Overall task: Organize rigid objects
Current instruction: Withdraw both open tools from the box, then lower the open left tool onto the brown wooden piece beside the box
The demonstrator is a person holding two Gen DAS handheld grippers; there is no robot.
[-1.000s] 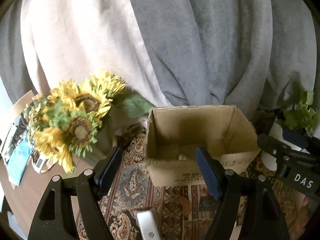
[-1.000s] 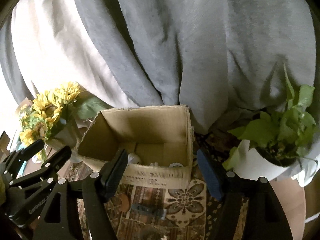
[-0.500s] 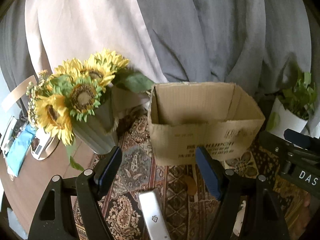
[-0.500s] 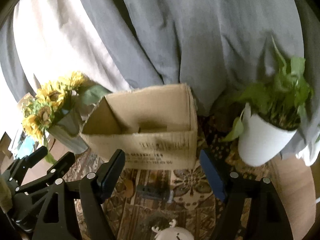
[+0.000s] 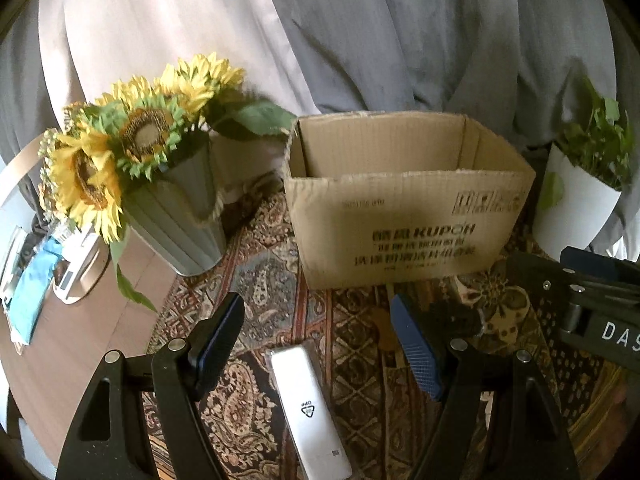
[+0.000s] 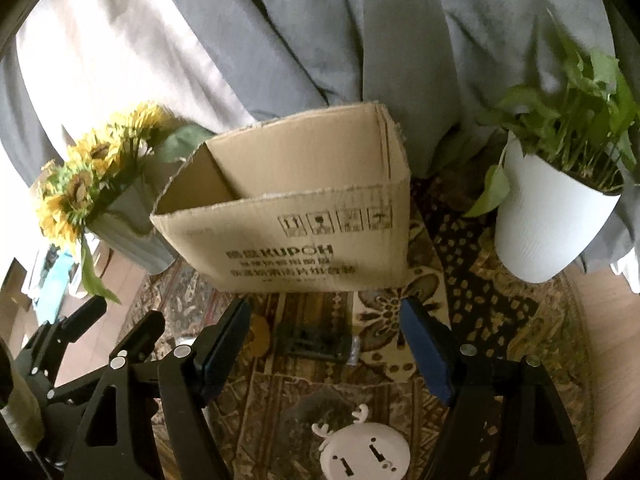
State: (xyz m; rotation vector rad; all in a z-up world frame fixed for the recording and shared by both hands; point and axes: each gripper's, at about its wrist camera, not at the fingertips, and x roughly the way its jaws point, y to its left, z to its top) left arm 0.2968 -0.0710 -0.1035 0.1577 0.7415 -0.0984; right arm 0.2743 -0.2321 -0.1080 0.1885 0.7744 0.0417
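An open cardboard box [image 5: 404, 216] stands on a patterned rug [image 5: 272, 280]; it also shows in the right wrist view [image 6: 296, 236]. My left gripper [image 5: 320, 344] is open and empty, above a white rectangular device [image 5: 308, 408] lying on the rug in front of the box. My right gripper [image 6: 324, 344] is open and empty, above a dark small object [image 6: 312, 340] and a white round deer-faced item [image 6: 364, 452]. The box's inside is hidden from both views.
A grey vase of sunflowers [image 5: 176, 208] stands left of the box. A white pot with a green plant [image 6: 552, 220] stands right of it. Grey curtains [image 5: 360, 40] hang behind. A blue cloth and a round tray [image 5: 76, 276] lie on the wooden table at far left.
Both grippers have pulled back and lowered away from the box. The box's inside has dropped out of sight. The white device and the deer-faced item have come into view below.
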